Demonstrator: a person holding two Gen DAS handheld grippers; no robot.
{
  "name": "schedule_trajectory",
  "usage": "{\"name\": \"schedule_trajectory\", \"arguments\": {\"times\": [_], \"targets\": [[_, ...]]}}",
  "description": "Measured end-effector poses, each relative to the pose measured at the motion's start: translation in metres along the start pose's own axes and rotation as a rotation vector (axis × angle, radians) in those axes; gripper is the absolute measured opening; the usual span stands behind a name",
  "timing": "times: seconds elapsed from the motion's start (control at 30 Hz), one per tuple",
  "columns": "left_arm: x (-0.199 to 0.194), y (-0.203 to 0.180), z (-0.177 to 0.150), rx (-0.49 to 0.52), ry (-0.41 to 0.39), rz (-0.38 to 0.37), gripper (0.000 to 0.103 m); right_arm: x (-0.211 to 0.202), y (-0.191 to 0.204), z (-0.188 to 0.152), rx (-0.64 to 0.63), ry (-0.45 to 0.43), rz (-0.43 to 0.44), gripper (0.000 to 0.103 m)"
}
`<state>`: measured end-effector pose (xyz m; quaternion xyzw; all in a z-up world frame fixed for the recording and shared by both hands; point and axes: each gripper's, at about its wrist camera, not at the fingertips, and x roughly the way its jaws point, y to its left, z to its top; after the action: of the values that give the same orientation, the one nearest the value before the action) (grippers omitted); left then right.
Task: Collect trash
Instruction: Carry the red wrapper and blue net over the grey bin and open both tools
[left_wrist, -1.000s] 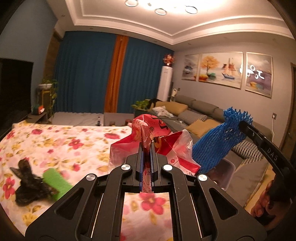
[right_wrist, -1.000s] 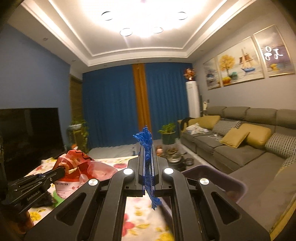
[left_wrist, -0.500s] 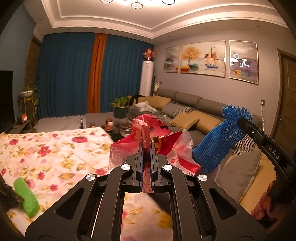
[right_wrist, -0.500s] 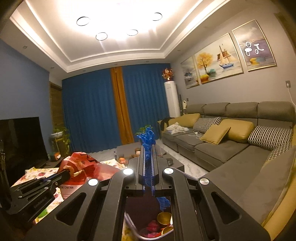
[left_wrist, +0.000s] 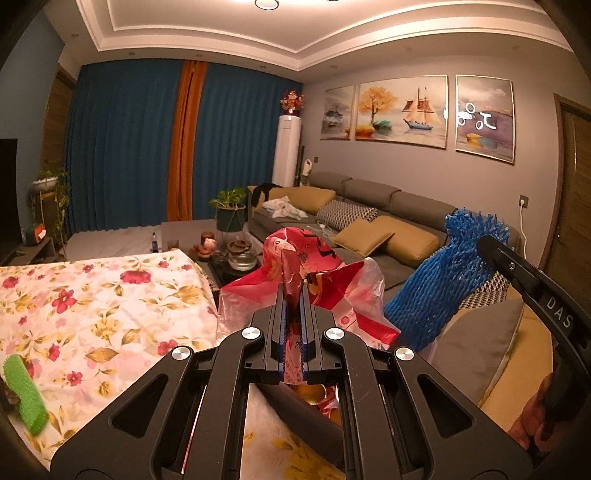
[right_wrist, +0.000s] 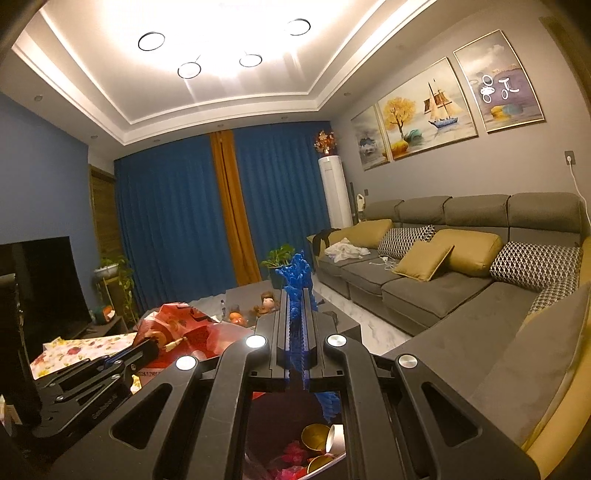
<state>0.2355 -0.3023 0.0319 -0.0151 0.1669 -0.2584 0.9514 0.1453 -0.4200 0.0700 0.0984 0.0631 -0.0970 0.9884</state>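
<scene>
Both grippers loaded, held over the bin. Our left gripper (left_wrist: 291, 295) has its jaws pressed together on a crumpled red and clear plastic bag (left_wrist: 310, 291), which bulges out past the fingertips; our right gripper (right_wrist: 295, 314) is pinched on a blue foam fruit net (left_wrist: 443, 284), seen in the left view as a fat mesh sleeve standing up and to the right of the bag, just beside it. Directly beneath the right gripper, through the gap in its frame, we see the dark trash bin (right_wrist: 255, 435) already holding paper cups (right_wrist: 325, 439) with gold-coloured insides and some red scraps; its dark rim also shows below the left gripper. We judge the step in hand to be the drop: both pieces carried off the floral tablecloth (left_wrist: 92, 306) and brought above the bin. The next move would call for parting the jaws, the net first since it hangs straight over the opening, and the bag perhaps after a small shift rightward so it falls inside the rim, not on the cloth. Light plastic may cling to the pads. A green foam piece (left_wrist: 22, 395) lies on the cloth at far left, likely next to collect. Writing: "DAS" on the right gripper's arm; digits on the bag's white label, partly hidden, read "20" at most.
</scene>
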Motion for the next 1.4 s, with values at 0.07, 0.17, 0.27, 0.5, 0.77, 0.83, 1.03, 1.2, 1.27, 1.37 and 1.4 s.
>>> {"name": "schedule_trajectory", "arguments": {"times": [0.07, 0.17, 0.27, 0.5, 0.77, 0.83, 1.03, 1.2, 1.27, 1.37, 1.4], "targets": [[0.004, -0.002, -0.001, -0.001, 0.005, 0.001, 0.005, 0.001, 0.001, -0.002, 0.001, 0.004, 0.0, 0.005], [0.01, -0.003, -0.002, -0.001, 0.011, 0.001, 0.005, 0.004, 0.0, -0.002, 0.001, 0.008, 0.001, 0.005], [0.017, -0.004, -0.003, -0.002, 0.02, 0.004, 0.005, 0.006, -0.003, -0.003, 0.005, 0.013, 0.003, 0.005], [0.032, -0.007, -0.005, -0.006, 0.037, 0.004, 0.005, 0.014, -0.003, -0.004, 0.009, 0.027, 0.007, 0.005], [0.045, -0.011, -0.008, -0.009, 0.059, 0.001, 0.005, 0.023, -0.003, -0.006, 0.024, 0.047, 0.014, 0.005], [0.048, -0.011, -0.009, -0.007, 0.064, 0.0, 0.005, 0.024, -0.004, -0.005, 0.024, 0.052, 0.015, 0.005], [0.054, -0.016, -0.012, -0.006, 0.077, -0.002, 0.006, 0.03, -0.007, -0.008, 0.032, 0.072, 0.021, 0.005], [0.058, -0.019, -0.014, -0.001, 0.091, -0.008, 0.006, 0.034, -0.009, -0.006, 0.039, 0.082, 0.021, 0.005], [0.06, -0.019, -0.014, -0.003, 0.099, -0.012, 0.006, 0.035, -0.009, -0.006, 0.043, 0.089, 0.02, 0.005], [0.062, -0.02, -0.015, -0.004, 0.107, -0.013, 0.006, 0.037, -0.012, -0.006, 0.051, 0.1, 0.018, 0.005], [0.063, -0.019, -0.016, -0.003, 0.107, -0.012, 0.006, 0.038, -0.013, -0.006, 0.053, 0.102, 0.016, 0.005]]}}
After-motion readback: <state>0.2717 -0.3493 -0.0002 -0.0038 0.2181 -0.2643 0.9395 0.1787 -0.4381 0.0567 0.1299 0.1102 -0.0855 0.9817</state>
